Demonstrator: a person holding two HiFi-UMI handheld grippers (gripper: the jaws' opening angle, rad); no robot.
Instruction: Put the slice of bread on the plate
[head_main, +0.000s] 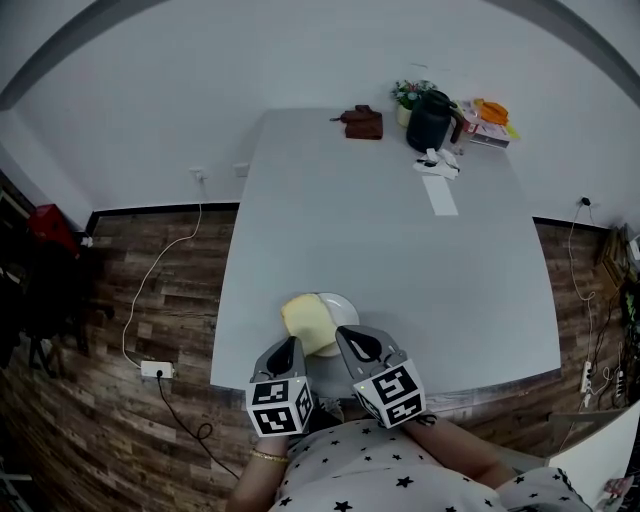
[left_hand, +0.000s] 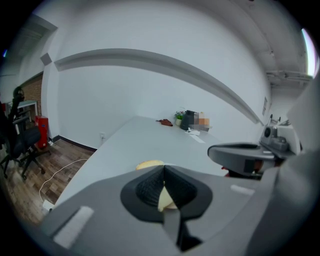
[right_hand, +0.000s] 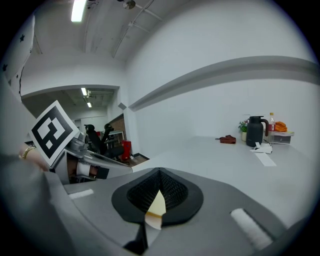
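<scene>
**Head view first: bread on the plate, both grippers closed and empty**

Head view: I am looking steeply down on the grey table (head_main: 400, 280). The slice of bread (head_main: 308, 322) is lying on the white plate (head_main: 347, 303) close to the table's near edge. Its left part is hanging over the plate's rim. The left gripper (head_main: 291, 343) and the right gripper (head_main: 347, 333) are hovering just beside the bread's near end, one to each side. I cannot tell from here whether either tip is touching it.

Left gripper view: the jaws are meeting tip to tip with nothing pinched between them. The bread's rounded crust is peeking over the jaws just beyond the tips, and a pale wedge of it is showing through the small notch under the pads.

Right gripper view: these jaws are also pressing together and gripping nothing. A pale triangle of bread is showing through the notch, lying beyond the pads, not between them.

I am judging the placing as essentially done, since the slice is lying flat on the plate and neither gripper has hold of it. I am seeing little left to do except draw both grippers clear, and perhaps nudge the overhanging side inward.
</scene>
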